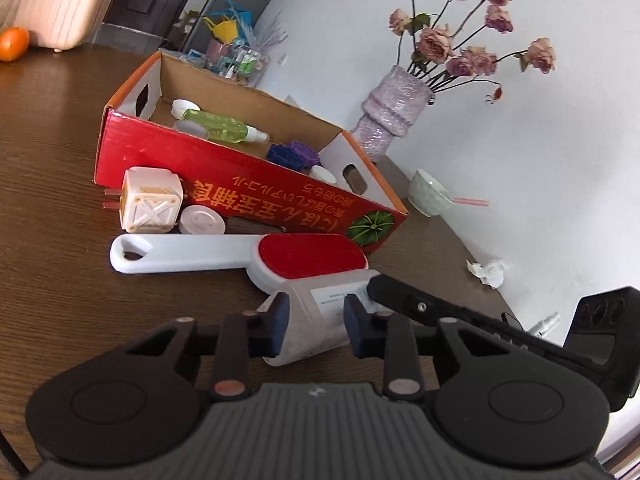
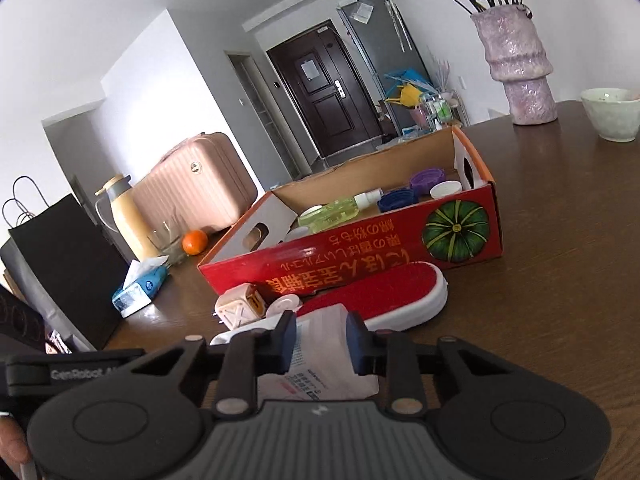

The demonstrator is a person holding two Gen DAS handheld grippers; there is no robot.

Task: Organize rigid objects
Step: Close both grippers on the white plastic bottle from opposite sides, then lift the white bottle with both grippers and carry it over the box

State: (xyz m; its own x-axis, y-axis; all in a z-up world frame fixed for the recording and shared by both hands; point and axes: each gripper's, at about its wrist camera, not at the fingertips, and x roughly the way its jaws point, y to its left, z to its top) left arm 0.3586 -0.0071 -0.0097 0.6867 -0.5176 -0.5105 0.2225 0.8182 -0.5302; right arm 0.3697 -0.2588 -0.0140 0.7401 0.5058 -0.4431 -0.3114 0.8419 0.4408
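I find both grippers closed on one white plastic bottle point(image 1: 316, 320) lying on its side on the brown wooden table point(image 1: 60, 220). My left gripper point(image 1: 316, 318) pinches the bottle across its body, blue pads point(image 1: 280, 320) pressed to either flank. My right gripper point(image 2: 321, 342) pinches the same bottle point(image 2: 320, 356) from the other end, its pads point(image 2: 356, 344) tight against the printed label.

From the left wrist view, the lint brush point(image 1: 240, 256) with its red pad lies at 12 o'clock of the bottle, just beside it. A cream cube point(image 1: 152, 200) and a white round lid point(image 1: 201, 222) sit at 11 o'clock, against the red cardboard box point(image 1: 224, 176). Inside the box I note a green spray bottle point(image 1: 224, 126) and purple and blue caps point(image 1: 294, 154). A pale green bowl point(image 1: 430, 196) stands at 1 o'clock, with a lilac vase point(image 1: 390, 112) of dried roses beyond it.
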